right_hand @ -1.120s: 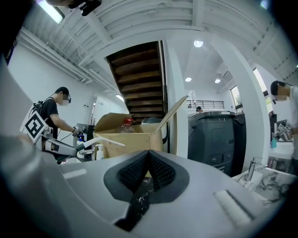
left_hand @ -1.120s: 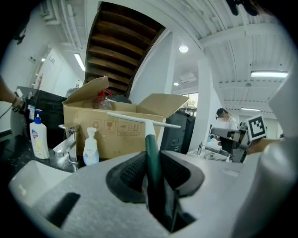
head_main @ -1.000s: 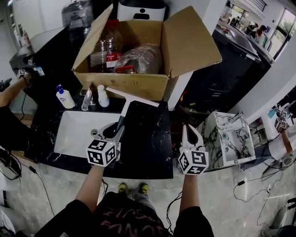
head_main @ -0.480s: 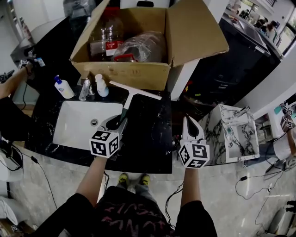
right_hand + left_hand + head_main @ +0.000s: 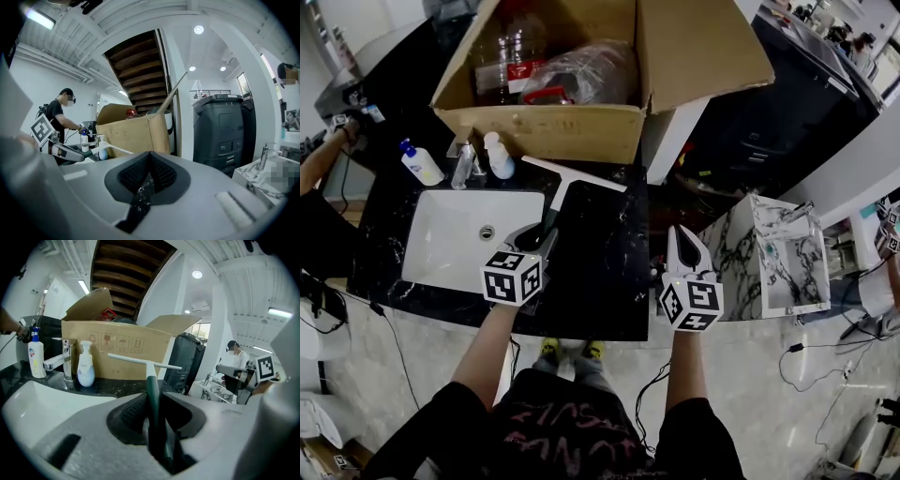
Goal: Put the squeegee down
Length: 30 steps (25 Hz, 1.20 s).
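The squeegee [image 5: 568,184] has a white blade bar and a dark green handle. In the head view it hangs over the black marble counter [image 5: 600,272], just right of the white sink [image 5: 455,248]. My left gripper [image 5: 546,236] is shut on the handle, blade end pointing away toward the cardboard box. In the left gripper view the handle [image 5: 152,394] runs up between the jaws to the white blade [image 5: 140,360]. My right gripper [image 5: 684,242] is shut and holds nothing, near the counter's right edge; its pads meet in the right gripper view [image 5: 149,169].
An open cardboard box [image 5: 562,131] with bottles and a bag stands at the counter's back. A faucet [image 5: 465,164] and two pump bottles [image 5: 419,162] [image 5: 498,155] stand behind the sink. A small marble-pattern stand [image 5: 773,262] is on the right. A person's arm [image 5: 323,164] reaches in at far left.
Both grippers have come lower, toward the counter, and the squeegee has gone down with the left one. The left grip has not changed.
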Each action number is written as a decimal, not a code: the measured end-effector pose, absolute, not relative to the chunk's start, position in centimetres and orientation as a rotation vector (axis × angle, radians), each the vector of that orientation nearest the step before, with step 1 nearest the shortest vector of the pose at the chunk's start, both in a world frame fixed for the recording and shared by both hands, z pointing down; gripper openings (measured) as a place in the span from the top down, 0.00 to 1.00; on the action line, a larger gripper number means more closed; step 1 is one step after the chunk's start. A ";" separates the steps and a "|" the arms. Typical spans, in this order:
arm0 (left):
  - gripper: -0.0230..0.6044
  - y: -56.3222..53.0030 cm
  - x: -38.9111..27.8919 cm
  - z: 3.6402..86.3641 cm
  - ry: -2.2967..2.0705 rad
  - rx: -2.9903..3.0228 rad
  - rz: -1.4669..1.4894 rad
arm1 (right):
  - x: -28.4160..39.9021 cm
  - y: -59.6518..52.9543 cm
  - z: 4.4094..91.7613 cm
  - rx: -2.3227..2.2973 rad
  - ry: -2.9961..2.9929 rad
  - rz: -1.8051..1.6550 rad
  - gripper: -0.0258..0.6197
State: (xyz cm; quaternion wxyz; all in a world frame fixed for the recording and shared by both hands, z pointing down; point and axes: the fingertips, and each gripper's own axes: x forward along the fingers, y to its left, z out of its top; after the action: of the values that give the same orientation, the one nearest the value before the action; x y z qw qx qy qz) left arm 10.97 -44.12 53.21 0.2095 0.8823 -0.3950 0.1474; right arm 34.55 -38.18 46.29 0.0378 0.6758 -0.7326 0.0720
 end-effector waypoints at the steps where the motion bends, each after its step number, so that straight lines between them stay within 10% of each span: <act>1: 0.80 -44.1 11.0 53.5 -1.096 2.448 0.417 | 34.5 -38.2 46.6 2.068 -2.251 0.228 0.95; 30: 0.80 -41.7 12.9 61.1 -1.043 2.308 0.569 | 35.9 -37.7 52.7 2.002 -2.235 0.366 0.95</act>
State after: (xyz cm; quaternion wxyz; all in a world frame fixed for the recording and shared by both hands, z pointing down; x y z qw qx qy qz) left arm 12.91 -41.72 61.06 0.2695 0.8561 -0.3871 0.2112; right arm 35.94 -37.71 52.73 0.0595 0.6612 -0.7381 0.1207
